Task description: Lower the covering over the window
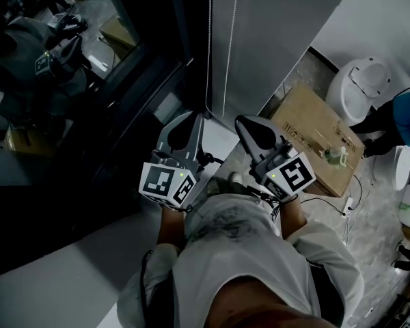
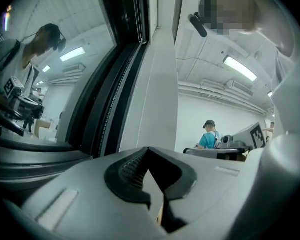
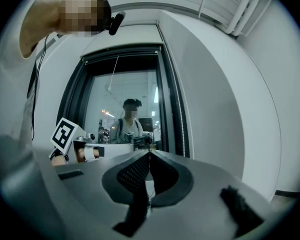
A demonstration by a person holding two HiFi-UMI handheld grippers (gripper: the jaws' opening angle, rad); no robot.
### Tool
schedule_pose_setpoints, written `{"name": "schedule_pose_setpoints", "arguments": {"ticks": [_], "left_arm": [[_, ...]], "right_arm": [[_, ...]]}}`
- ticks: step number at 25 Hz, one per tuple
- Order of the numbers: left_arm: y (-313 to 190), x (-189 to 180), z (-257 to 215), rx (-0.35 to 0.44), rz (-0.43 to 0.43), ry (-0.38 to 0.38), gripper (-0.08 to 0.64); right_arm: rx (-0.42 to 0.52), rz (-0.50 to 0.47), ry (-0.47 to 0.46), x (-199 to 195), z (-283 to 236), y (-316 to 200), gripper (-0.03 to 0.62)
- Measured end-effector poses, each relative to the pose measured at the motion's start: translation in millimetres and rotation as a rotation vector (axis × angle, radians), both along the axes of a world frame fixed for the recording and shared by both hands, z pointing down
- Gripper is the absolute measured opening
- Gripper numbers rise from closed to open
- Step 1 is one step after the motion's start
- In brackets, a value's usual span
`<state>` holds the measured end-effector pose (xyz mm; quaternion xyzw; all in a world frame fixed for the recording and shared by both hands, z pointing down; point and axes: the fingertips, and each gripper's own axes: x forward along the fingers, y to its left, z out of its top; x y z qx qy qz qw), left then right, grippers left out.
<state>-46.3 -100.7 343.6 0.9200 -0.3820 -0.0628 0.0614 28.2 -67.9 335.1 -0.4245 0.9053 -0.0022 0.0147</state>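
**A:** While you look down from the head view, where is the chain?

**B:** The chain (image 1: 227,46) hangs upright, its long axis vertical, on the grey panel just right of the window (image 1: 89,80). It lies ahead, between the left gripper (image 1: 188,119) and the right gripper (image 1: 249,123), both with jaws together and empty.

**A:** And the left gripper view?

**B:** The left gripper (image 2: 149,150) is pinched closed on nothing. One strand of the chain (image 2: 142,116) rises almost straight ahead of the tips, so I judge this hand the nearer. The dark frame (image 2: 122,84) crowds it on the left, with open panel to the right.

**A:** And the right gripper view?

**B:** The right gripper (image 3: 149,154) is closed too and aims at the glass. The chain (image 3: 182,126) is off to its right along the frame. The blind (image 3: 122,53) seems rolled up at the window's top.
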Motion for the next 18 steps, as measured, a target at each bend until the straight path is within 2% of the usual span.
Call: {"name": "schedule_pose_setpoints", "arguments": {"ticks": [7, 14, 18], "left_arm": [[-23, 16, -2, 0.018, -0.041, -0.016, 0.005], [-70, 35, 3, 0.017, -0.098, -0.031, 0.006], [-72, 35, 1, 0.027, -0.124, -0.042, 0.006]], "right_arm": [[0.006, -0.033, -0.008, 17, 1, -15, 0.018], [-0.006, -0.082, -0.011, 35, 8, -56, 0.018], [-0.002, -0.109, -0.011, 34, 7, -55, 0.018]]}}
